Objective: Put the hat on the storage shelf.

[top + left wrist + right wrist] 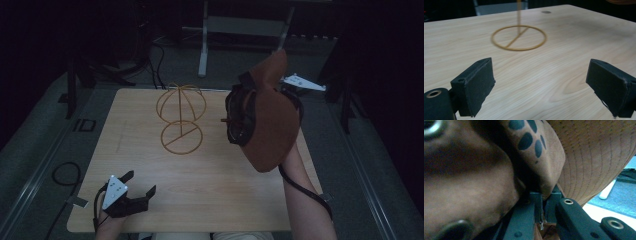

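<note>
Brown cap [267,120], golden wire stand [181,117], pale wood table [210,185].

The brown cap [267,125] is up in the air over the right side of the table, not touching the wood. It hangs tipped, with its dark inside turned to the left and its brim pointing up. Up close its cloth [596,152] shows rows of stitching (and some dark spots). A fold of it is pinched tight between two black jaws.

the cap [267,120] looks like matt brown suede-like cloth with stitched rows; the stand [181,117] is thin golden wire; the table [210,185] is smooth pale wood.
</note>
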A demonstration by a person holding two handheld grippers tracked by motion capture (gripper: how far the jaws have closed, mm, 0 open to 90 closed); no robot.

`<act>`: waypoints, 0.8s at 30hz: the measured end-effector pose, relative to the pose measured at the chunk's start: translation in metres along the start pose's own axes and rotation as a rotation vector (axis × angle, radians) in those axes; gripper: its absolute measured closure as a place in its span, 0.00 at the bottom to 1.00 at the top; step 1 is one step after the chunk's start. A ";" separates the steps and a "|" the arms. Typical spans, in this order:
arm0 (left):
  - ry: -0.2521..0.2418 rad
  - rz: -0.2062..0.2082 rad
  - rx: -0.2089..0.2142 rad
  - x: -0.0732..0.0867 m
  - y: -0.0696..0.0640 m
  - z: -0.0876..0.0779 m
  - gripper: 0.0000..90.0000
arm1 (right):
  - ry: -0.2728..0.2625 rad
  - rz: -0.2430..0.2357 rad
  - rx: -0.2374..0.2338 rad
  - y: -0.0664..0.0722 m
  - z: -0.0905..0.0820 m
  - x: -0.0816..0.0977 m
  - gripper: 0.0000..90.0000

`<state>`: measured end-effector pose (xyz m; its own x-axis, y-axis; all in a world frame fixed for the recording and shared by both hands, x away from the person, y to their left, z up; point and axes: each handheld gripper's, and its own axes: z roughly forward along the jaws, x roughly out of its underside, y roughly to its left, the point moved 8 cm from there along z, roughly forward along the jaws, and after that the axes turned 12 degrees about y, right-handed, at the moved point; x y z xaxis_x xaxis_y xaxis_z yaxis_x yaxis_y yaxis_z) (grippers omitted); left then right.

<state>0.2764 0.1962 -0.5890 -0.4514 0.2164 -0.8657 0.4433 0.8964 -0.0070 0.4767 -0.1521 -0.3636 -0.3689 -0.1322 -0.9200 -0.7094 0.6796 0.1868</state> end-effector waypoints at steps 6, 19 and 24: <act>-0.015 -0.041 -0.060 0.009 0.016 -0.014 0.09 | 0.019 -0.055 0.030 0.016 0.027 -0.017 0.97; -0.045 -0.096 -0.039 0.011 0.021 -0.014 0.09 | 0.014 -0.137 0.134 0.049 0.077 -0.068 0.96; -0.048 -0.085 -0.038 0.010 0.021 -0.014 0.09 | 0.042 -0.162 0.120 0.069 0.105 -0.074 0.96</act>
<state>0.2699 0.2229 -0.5908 -0.4484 0.1212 -0.8856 0.3752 0.9248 -0.0634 0.5179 -0.0198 -0.3188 -0.2824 -0.2750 -0.9191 -0.6859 0.7277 -0.0070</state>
